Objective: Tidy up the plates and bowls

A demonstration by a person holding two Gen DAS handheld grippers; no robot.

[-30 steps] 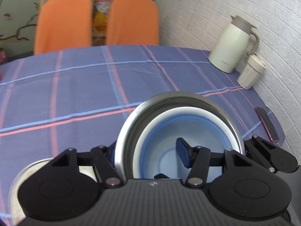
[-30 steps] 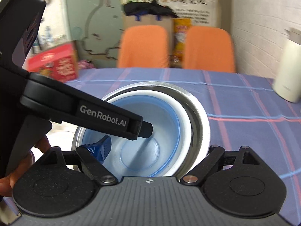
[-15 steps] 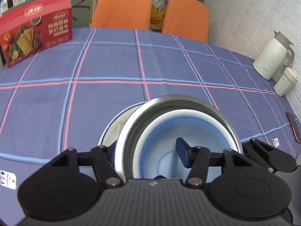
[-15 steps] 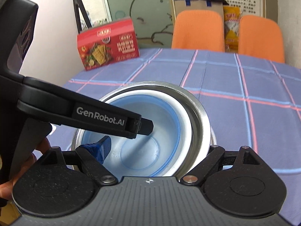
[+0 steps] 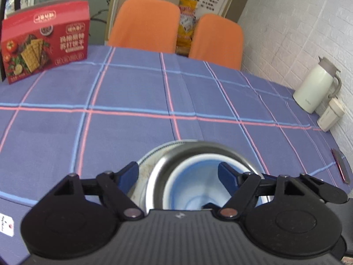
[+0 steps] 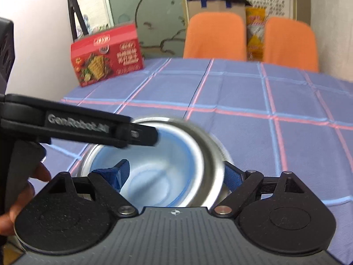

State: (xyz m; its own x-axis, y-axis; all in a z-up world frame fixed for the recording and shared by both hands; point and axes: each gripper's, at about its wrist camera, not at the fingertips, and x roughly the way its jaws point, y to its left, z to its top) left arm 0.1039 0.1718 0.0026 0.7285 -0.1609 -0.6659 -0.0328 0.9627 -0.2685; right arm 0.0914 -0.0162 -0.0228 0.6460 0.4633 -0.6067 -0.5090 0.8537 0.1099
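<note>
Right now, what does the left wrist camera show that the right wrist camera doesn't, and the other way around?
Only the left wrist view shows the cream kettle, the small cream canister beside it, and the plate's rim under the bowls. Only the right wrist view shows the left gripper's body from the side and the hand holding it. Both show the steel bowl with the blue bowl nested inside, the red cracker box, and the orange chairs.

1. The left wrist view looks forward and down from just behind its gripper body, which fills the bottom of the frame, across the checked tablecloth [image 5: 132,101] toward the orange chairs [image 5: 143,24] at top centre.
2. The right wrist view faces the same way, equally close.
3. Both share the nested bowls [image 5: 198,183] at lower centre, the red box [image 6: 108,55] at upper left and the chairs.
</note>
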